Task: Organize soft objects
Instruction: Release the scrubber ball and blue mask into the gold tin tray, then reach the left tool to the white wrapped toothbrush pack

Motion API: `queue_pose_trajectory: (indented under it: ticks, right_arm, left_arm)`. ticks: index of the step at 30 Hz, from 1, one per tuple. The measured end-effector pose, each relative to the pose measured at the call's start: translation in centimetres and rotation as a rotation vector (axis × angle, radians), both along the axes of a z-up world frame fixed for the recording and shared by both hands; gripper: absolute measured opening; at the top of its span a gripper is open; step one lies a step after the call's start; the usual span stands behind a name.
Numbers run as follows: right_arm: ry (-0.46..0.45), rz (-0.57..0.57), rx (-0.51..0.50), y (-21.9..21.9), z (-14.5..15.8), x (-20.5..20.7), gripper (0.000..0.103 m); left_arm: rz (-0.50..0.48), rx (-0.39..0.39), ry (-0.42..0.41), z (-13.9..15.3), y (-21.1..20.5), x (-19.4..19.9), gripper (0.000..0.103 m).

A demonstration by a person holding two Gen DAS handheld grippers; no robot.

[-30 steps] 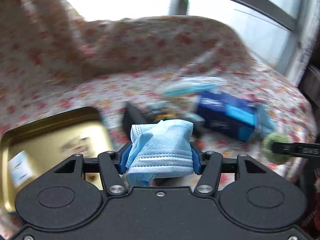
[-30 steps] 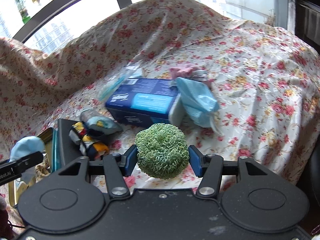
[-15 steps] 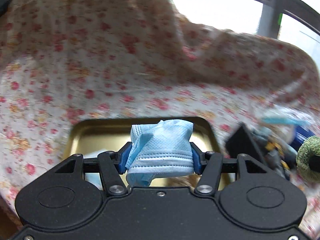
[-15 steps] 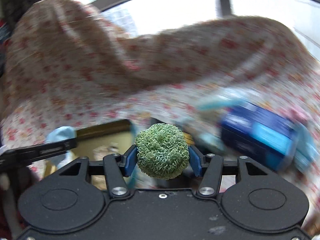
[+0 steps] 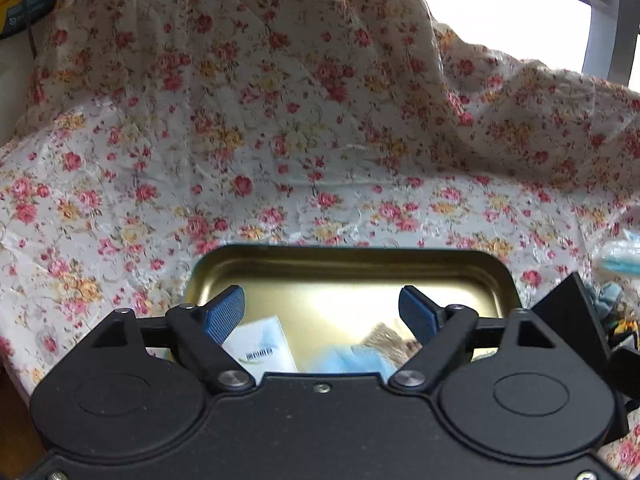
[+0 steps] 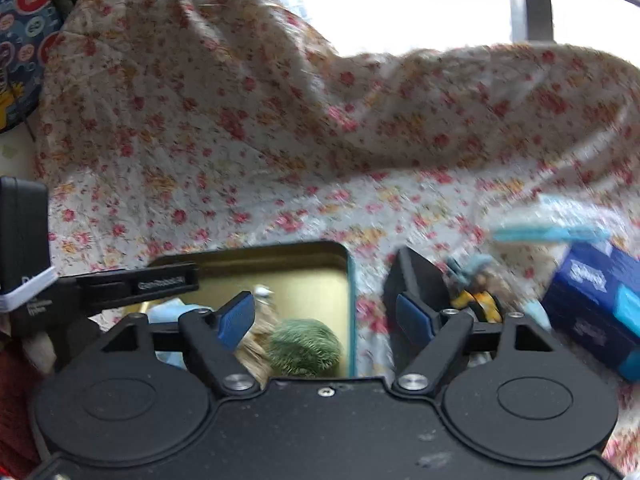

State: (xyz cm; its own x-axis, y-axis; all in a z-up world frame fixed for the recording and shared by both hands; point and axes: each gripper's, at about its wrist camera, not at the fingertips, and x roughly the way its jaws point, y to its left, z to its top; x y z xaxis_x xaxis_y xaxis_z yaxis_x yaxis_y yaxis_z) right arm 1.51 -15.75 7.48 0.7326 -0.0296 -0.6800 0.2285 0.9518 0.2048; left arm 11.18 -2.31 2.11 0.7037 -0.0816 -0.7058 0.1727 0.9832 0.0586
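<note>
The blue face mask [image 5: 354, 360] lies inside the gold tin [image 5: 352, 264], low in the left wrist view and partly hidden behind the gripper body; it is blurred, and sits below and between the spread fingers of the left gripper [image 5: 322, 312], touching neither pad. The left gripper stands wide apart and holds nothing. A white packet with a barcode [image 5: 262, 346] lies in the tin just left of the mask, and a tan fuzzy item [image 5: 390, 338] lies just right of it. In the right wrist view the green scrubber ball [image 6: 304, 346] rests in the same tin [image 6: 320, 250] near its teal-edged right wall, below the right gripper [image 6: 326, 318], nearer its left finger and clear of both pads. The right gripper is likewise spread wide and empty. The tan item [image 6: 256, 344] touches the scrubber's left side. The tin sits on a floral cloth [image 5: 280, 168]. To the tin's right stand a black box [image 6: 420, 276], then patterned socks [image 6: 478, 294], then a dark blue tissue pack [image 6: 596, 300], well apart from the tin. A pale blue strip [image 6: 552, 234], blurred, lies beyond the pack.
</note>
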Motion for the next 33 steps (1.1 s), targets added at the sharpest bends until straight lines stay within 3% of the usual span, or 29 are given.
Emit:
queue_pose_trajectory:
  ticks: [10, 33]
  right_arm:
    - [0.014, -0.152, 0.042, -4.5, -1.1, -6.0, 0.077]
    - [-0.006, -0.585, 0.072, -16.3, -2.5, -18.8, 0.077]
  left_arm:
    - [-0.068, 0.007, 0.017, -0.1, -2.3, -2.6, 0.082]
    - [-0.411, 0.022, -0.033, 1.6, -13.4, -10.9, 0.088]
